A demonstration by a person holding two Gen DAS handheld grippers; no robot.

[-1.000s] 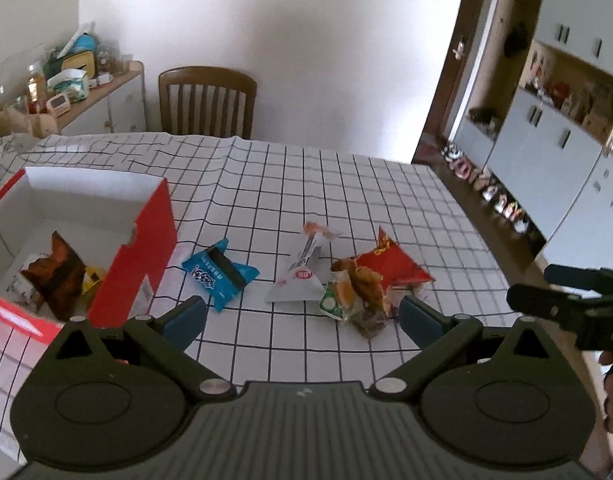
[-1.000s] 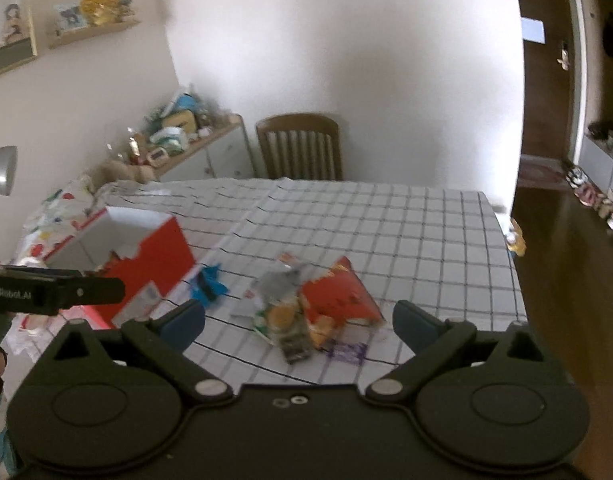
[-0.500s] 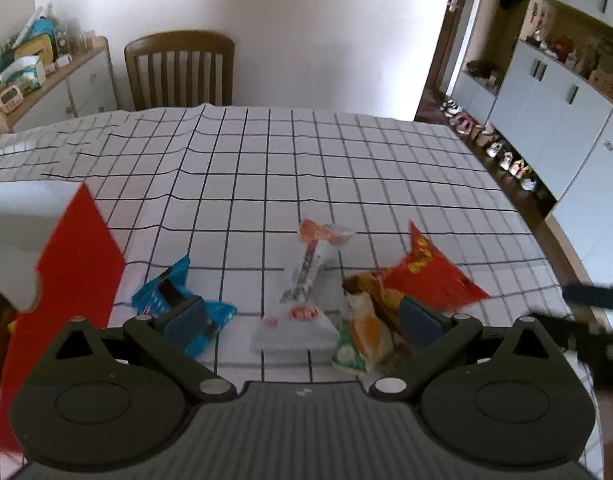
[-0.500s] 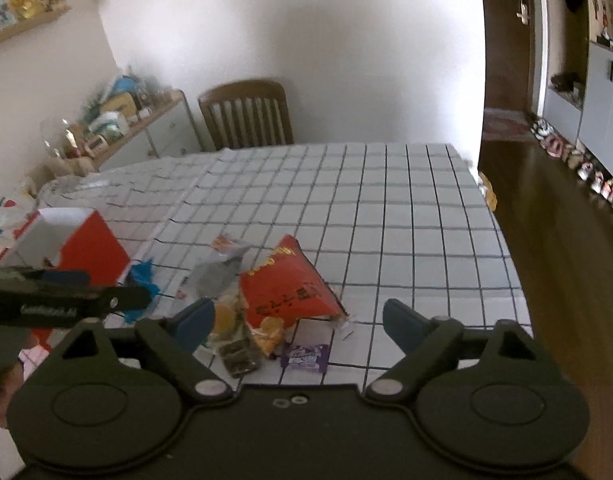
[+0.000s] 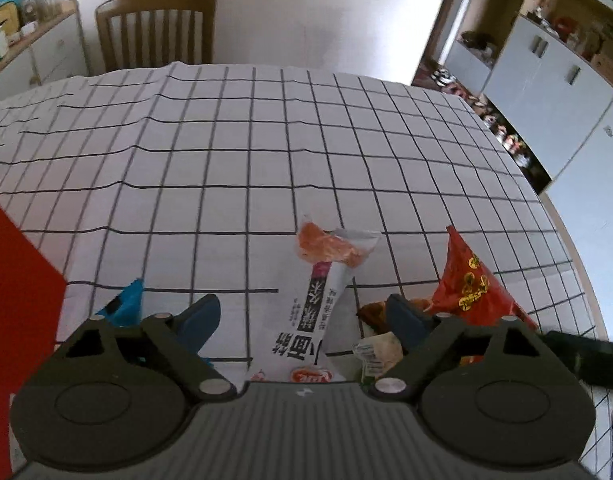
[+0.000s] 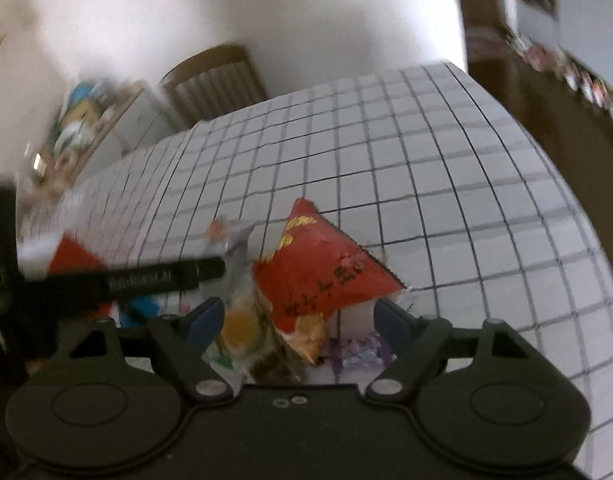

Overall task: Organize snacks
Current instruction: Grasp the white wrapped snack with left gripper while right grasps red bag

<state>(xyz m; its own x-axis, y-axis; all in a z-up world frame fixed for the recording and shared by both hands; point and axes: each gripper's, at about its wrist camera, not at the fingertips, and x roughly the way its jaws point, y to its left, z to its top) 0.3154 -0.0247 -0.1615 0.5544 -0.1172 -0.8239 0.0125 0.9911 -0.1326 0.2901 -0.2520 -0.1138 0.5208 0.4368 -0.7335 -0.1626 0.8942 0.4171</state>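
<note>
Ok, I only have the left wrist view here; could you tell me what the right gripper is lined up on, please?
Observer: The right gripper has the red packet between its jaws. They are closing, but neither pad visibly presses on it yet.
Operator: Thank you. Is anything lying near that packet that I cannot see?
Observer: Yes, a small purple wrapper lies on the checked cloth just below the packet's near edge, beside the gripper's right-hand finger.
</note>
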